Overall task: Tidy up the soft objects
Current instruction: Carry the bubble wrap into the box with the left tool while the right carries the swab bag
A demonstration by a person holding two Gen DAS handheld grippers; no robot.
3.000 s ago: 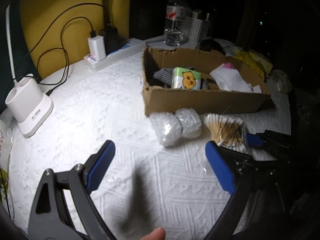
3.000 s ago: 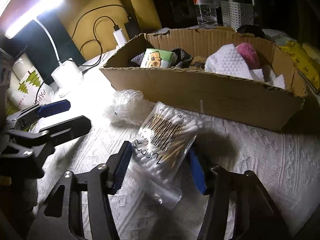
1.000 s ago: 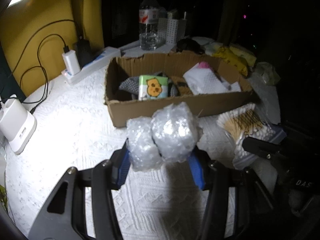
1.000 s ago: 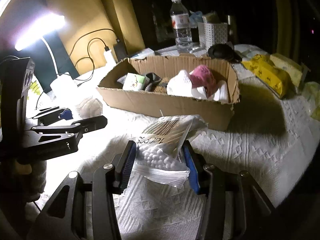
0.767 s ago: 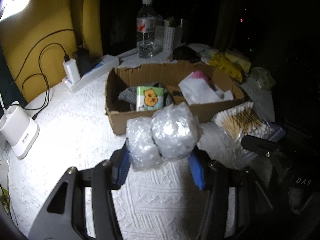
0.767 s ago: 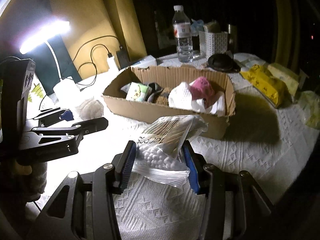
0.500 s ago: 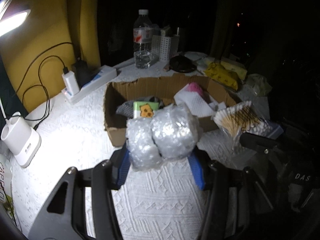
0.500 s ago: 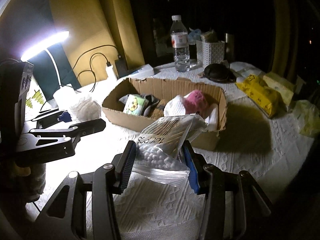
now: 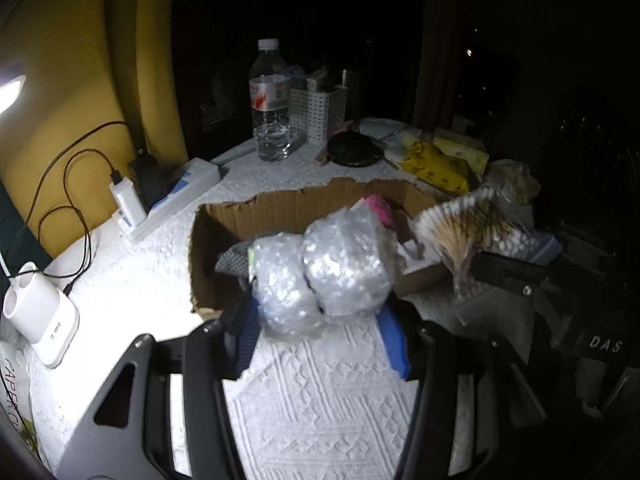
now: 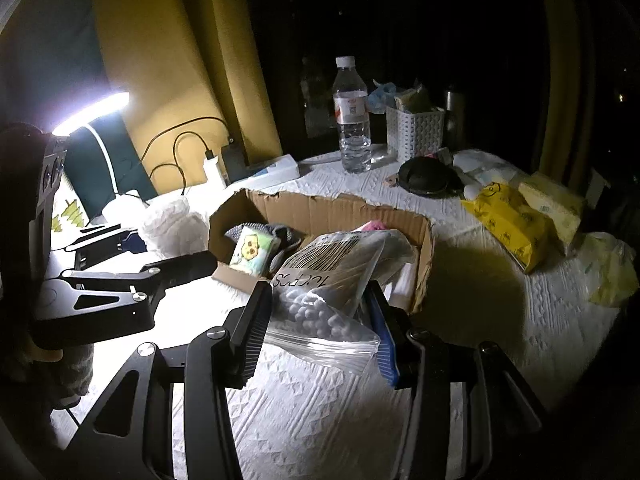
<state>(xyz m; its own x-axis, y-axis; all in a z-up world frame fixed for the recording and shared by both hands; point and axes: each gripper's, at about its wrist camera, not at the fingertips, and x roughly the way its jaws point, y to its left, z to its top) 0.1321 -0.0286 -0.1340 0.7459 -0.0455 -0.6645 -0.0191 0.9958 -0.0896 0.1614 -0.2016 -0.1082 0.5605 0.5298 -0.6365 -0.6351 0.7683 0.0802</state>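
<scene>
My left gripper is shut on a bubble-wrap bundle and holds it up in front of the cardboard box. My right gripper is shut on a clear bag of cotton swabs, held above the box's near wall. The swab bag also shows in the left wrist view. The box holds a green tissue pack, dark cloth, a white towel and something pink. The left gripper and its bundle show at the left of the right wrist view.
A water bottle and a white basket stand behind the box. A power strip with chargers lies at the left, a white charger dock nearer. Yellow packs lie at the right. A lamp glares.
Both grippers have risen with their loads. The box now looks lower and farther, and the bundle and the swab bag overlap it in view.
</scene>
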